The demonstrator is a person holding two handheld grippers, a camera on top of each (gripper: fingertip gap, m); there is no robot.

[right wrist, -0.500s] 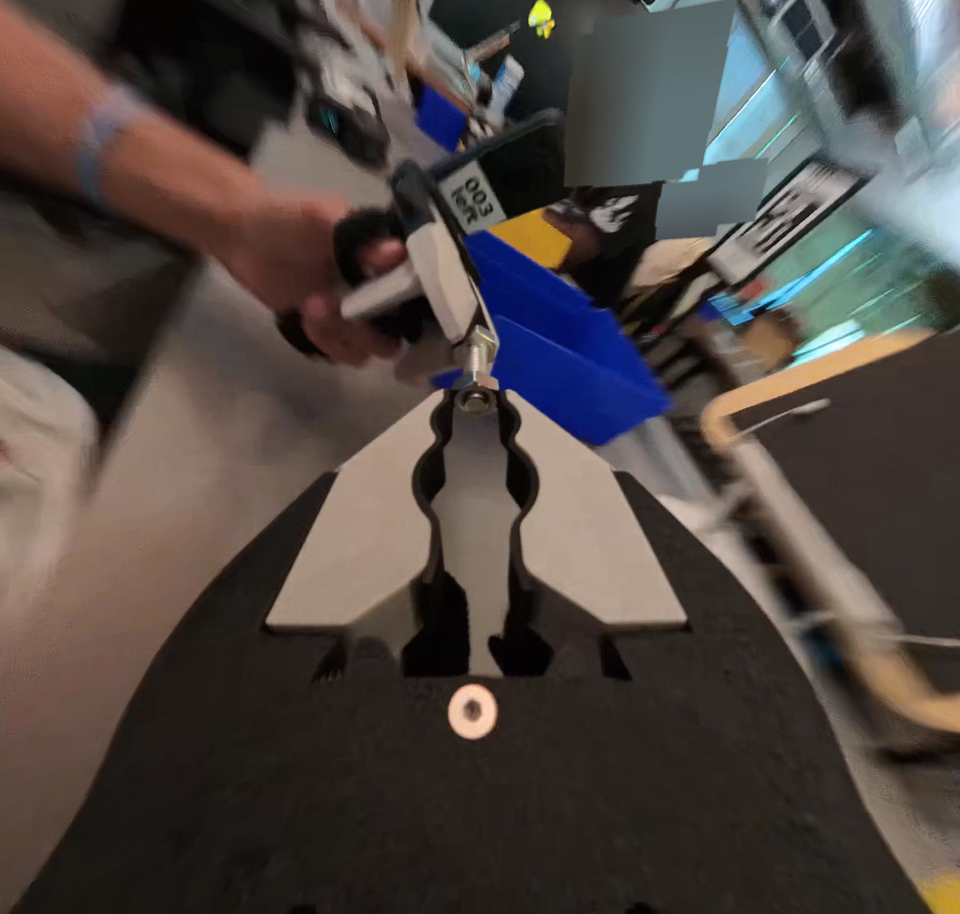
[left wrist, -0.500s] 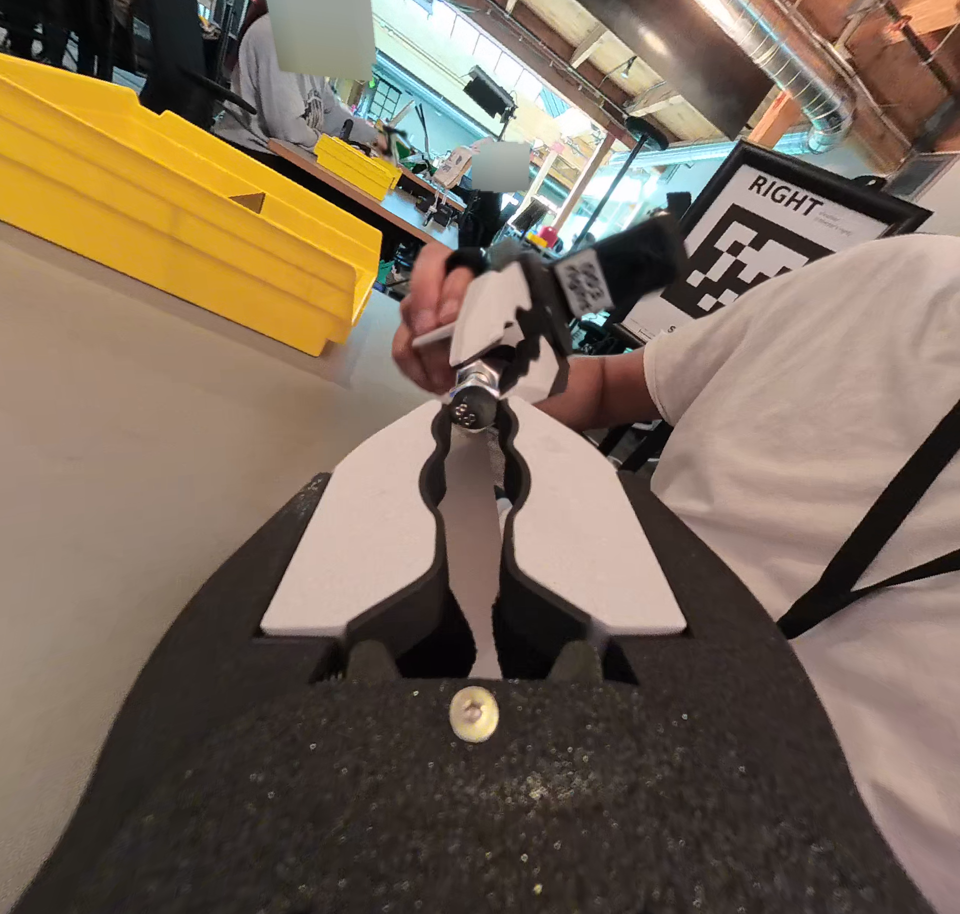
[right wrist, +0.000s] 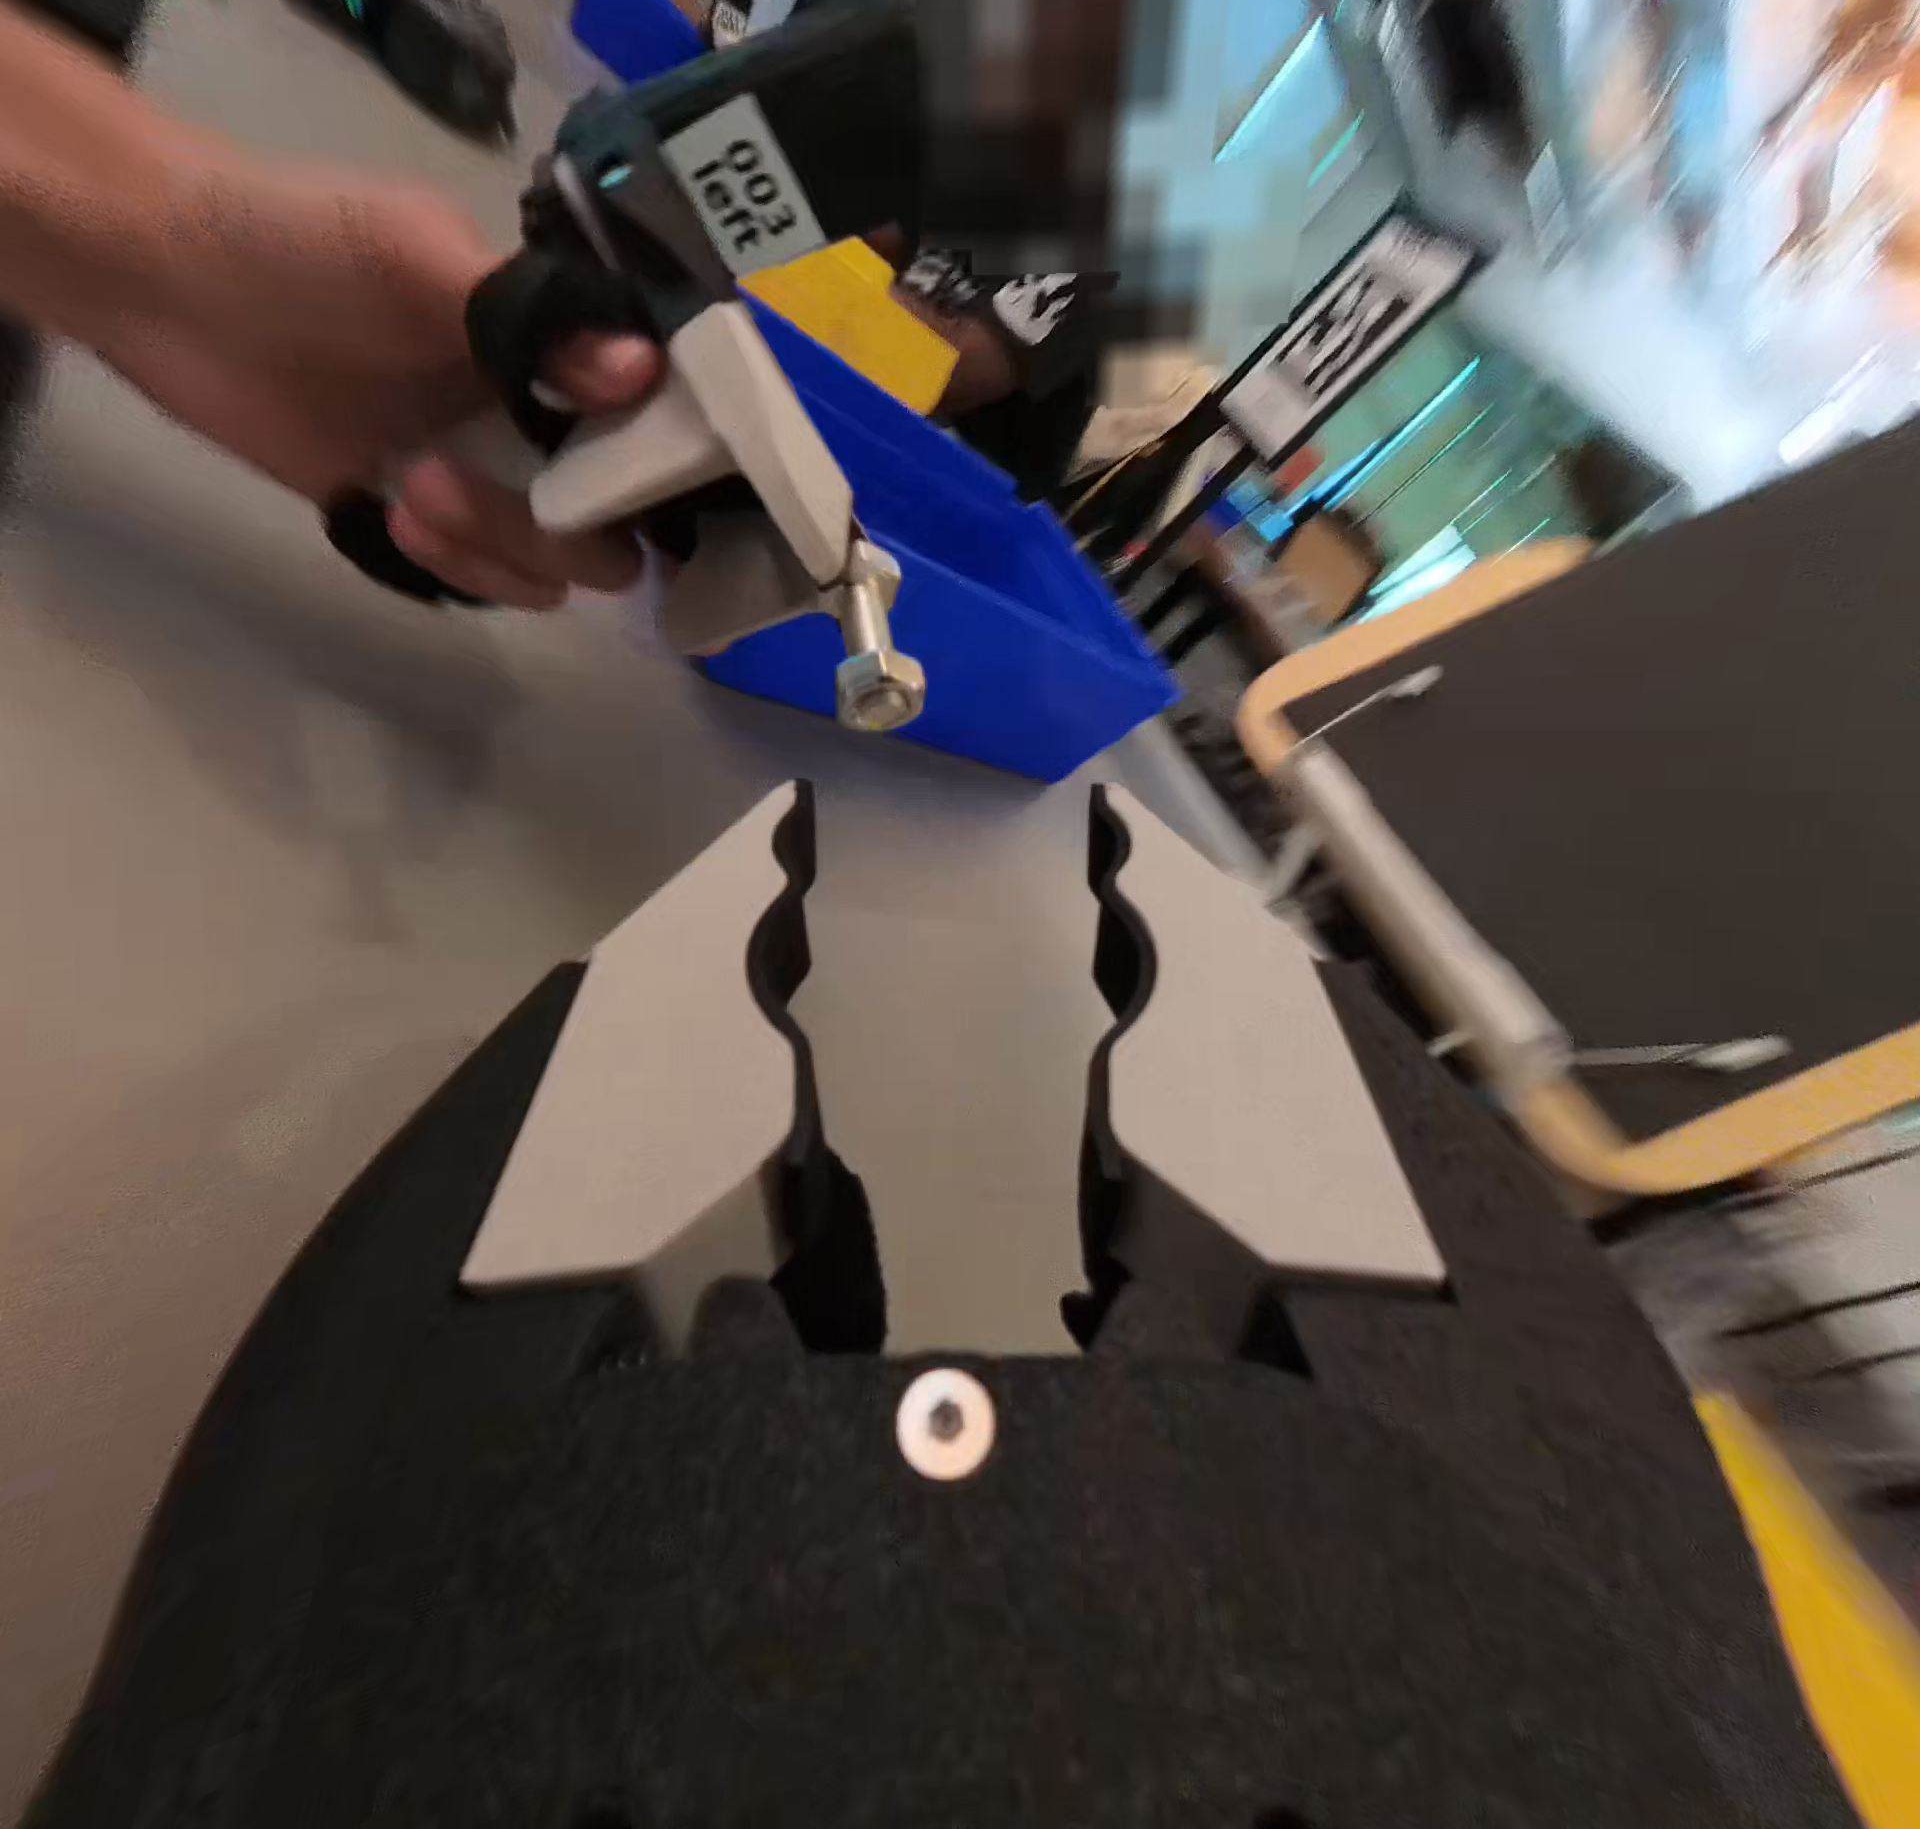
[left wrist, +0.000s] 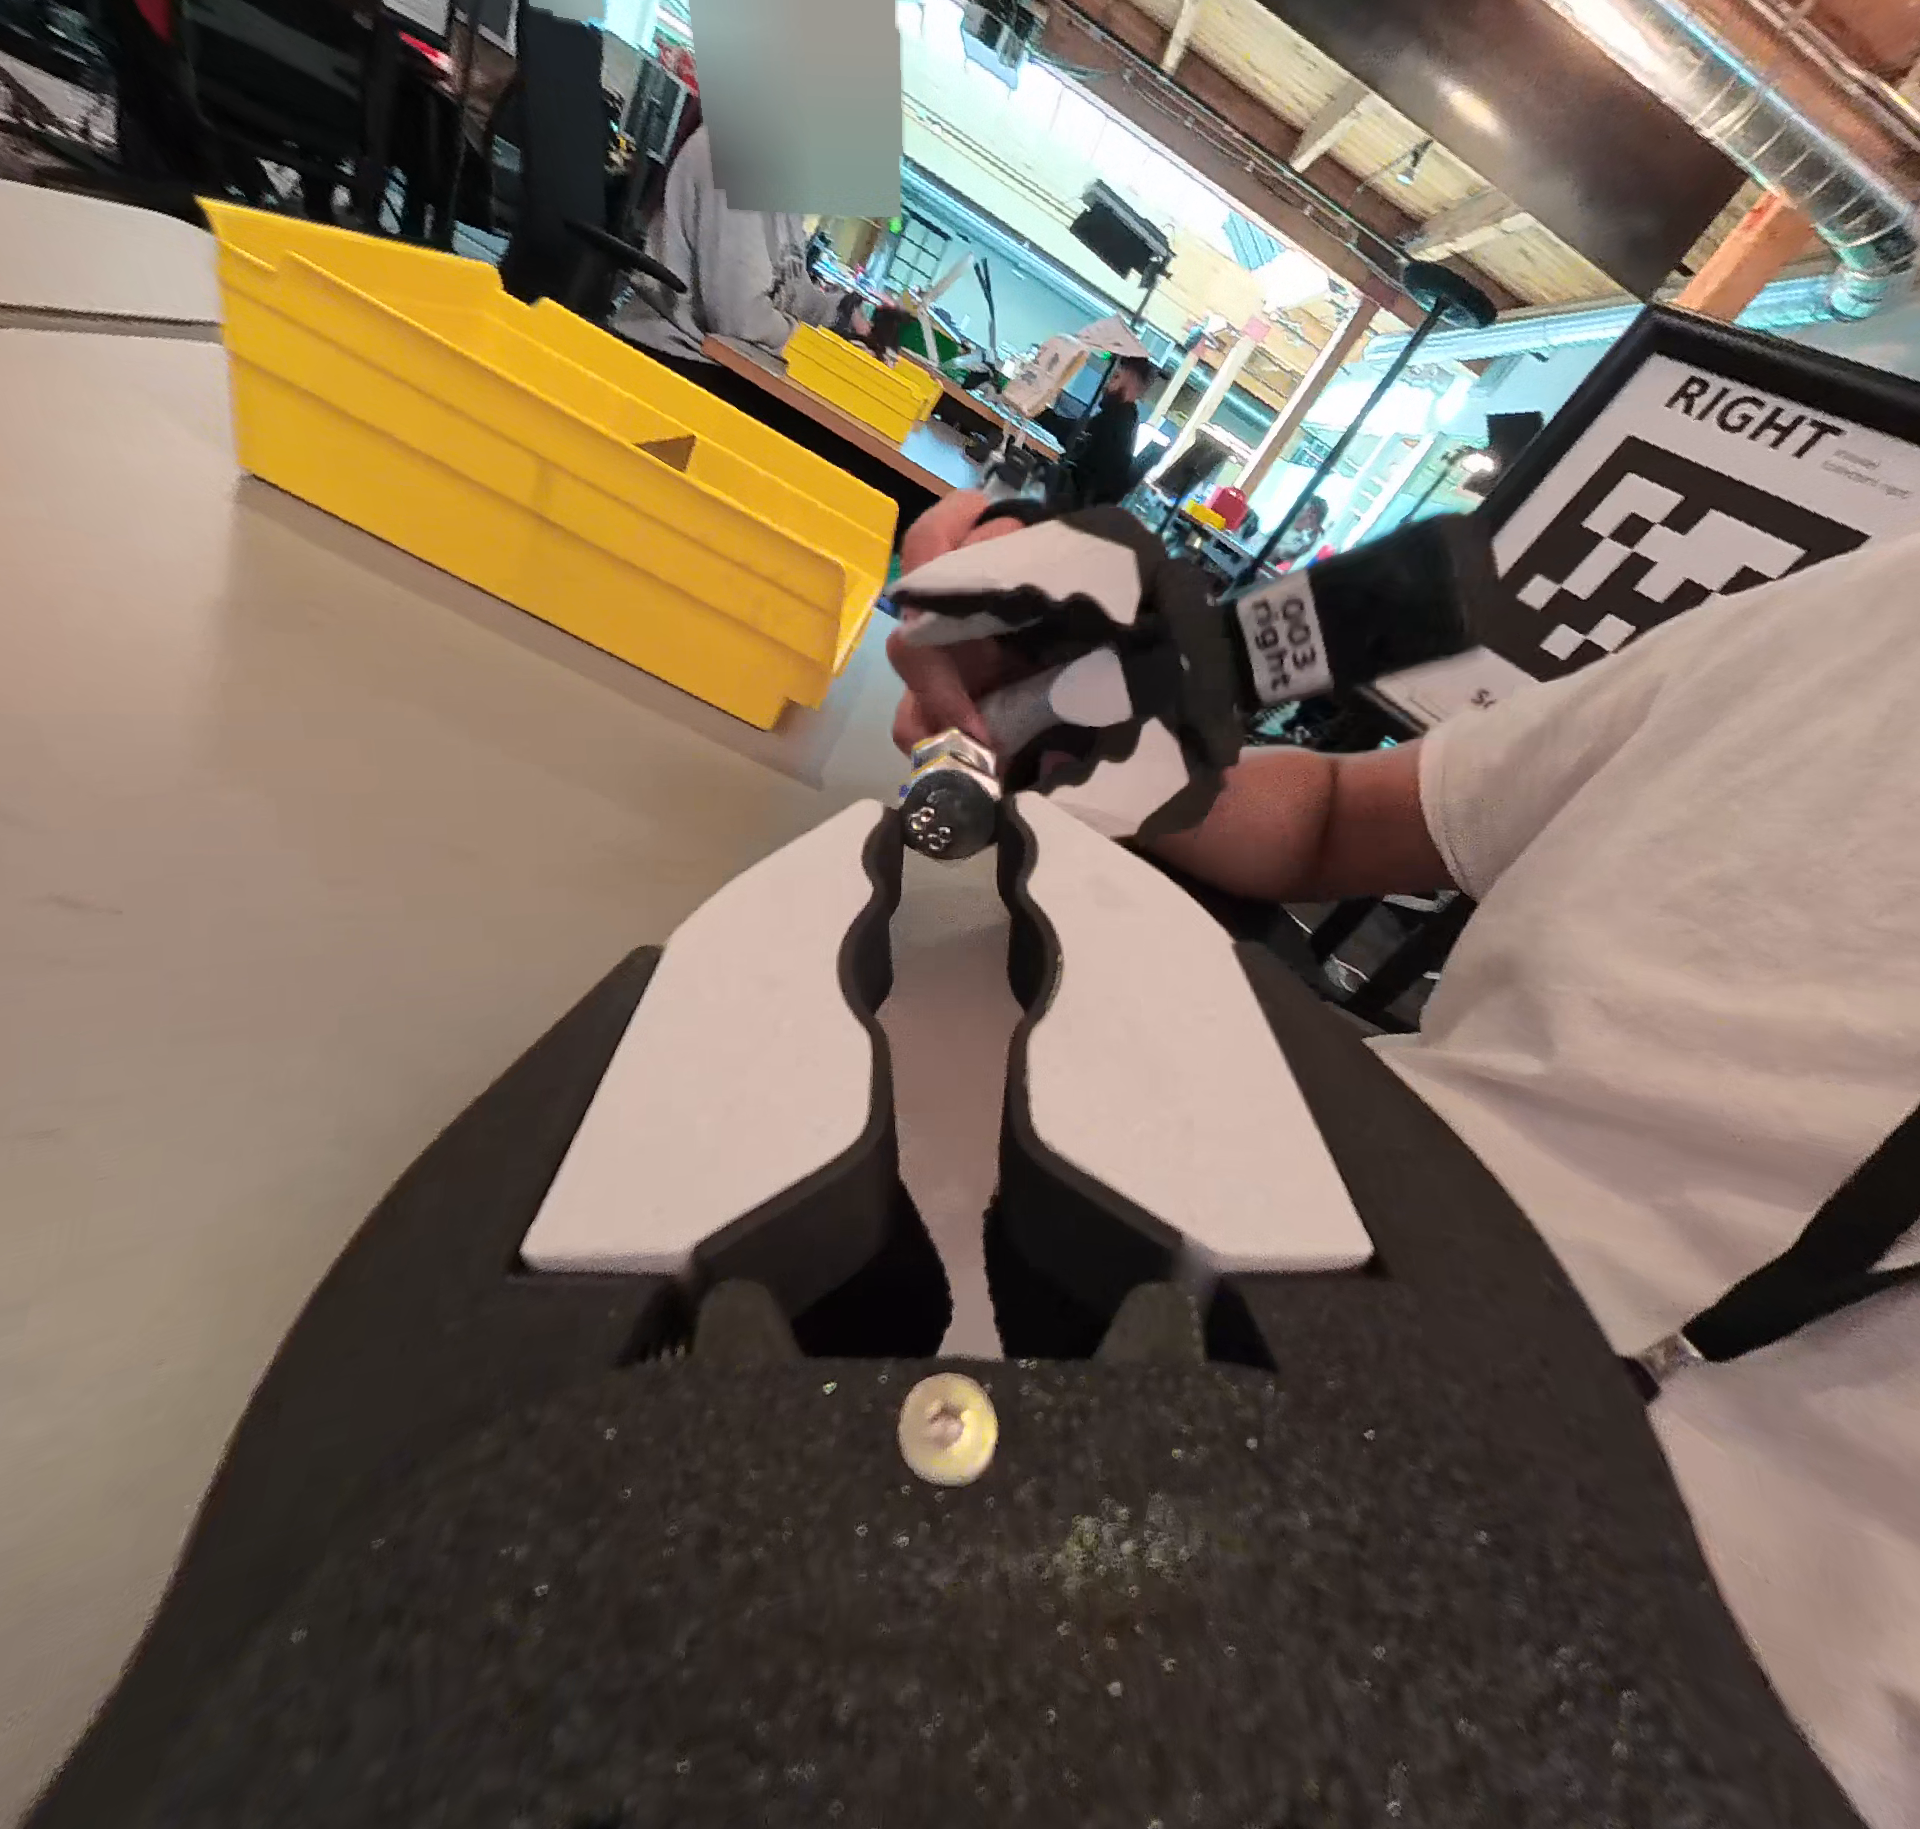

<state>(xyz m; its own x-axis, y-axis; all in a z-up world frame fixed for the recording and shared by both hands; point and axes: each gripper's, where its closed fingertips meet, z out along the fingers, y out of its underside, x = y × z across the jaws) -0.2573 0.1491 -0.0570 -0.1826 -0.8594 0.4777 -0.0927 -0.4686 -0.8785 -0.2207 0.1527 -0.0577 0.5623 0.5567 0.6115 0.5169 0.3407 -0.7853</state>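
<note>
My left hand-held gripper (left wrist: 948,829) clamps the stiff, slick steel bolt (right wrist: 868,636) by its head; the right hand-held gripper (right wrist: 951,808) gapes empty, near the nut (right wrist: 881,690)

The worktop (left wrist: 312,896) lies bare and open on the near side of the yellow bin (left wrist: 540,470), which blocks the way along its far part. In the right wrist view a blue bin (right wrist: 997,636) stands ahead and a chair frame (right wrist: 1403,906) closes in just beside the right gripper (right wrist: 951,813), whose jaws stand wide with only bare surface between them. The left gripper (left wrist: 948,829) clamps a silver bolt (right wrist: 878,636) that juts out in front of the blue bin, near the right jaws' tips but apart from them.
</note>
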